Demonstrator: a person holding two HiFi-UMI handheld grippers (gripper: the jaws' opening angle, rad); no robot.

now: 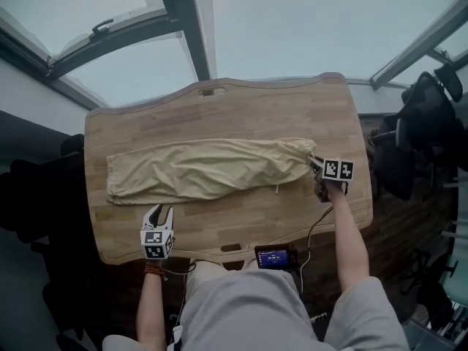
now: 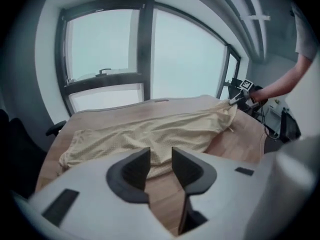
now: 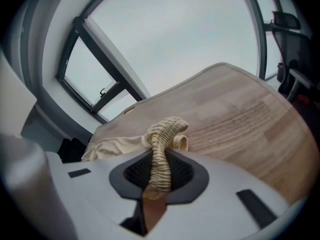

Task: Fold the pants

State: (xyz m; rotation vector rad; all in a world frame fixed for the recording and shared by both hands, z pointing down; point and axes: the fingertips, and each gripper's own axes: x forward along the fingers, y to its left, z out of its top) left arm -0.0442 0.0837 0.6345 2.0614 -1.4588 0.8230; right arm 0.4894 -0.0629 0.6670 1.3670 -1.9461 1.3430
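Pale yellow pants (image 1: pixel 205 168) lie folded lengthwise across the wooden table (image 1: pixel 219 108), leg ends at the left and waistband at the right. My right gripper (image 1: pixel 317 167) is shut on the ribbed waistband (image 3: pixel 164 131), which bunches up between its jaws and is lifted a little off the wood. My left gripper (image 1: pixel 157 210) hangs near the table's front edge, just short of the pants' near edge (image 2: pixel 150 134). Its jaws stand apart with nothing between them, only bare wood and cloth beyond the left gripper (image 2: pixel 160 160).
A phone (image 1: pixel 276 257) with a lit screen lies at the table's front edge, a cable running from it toward the right arm. A black chair (image 1: pixel 424 123) stands off the right end, dark seating (image 1: pixel 29 189) off the left. Windows run behind the table.
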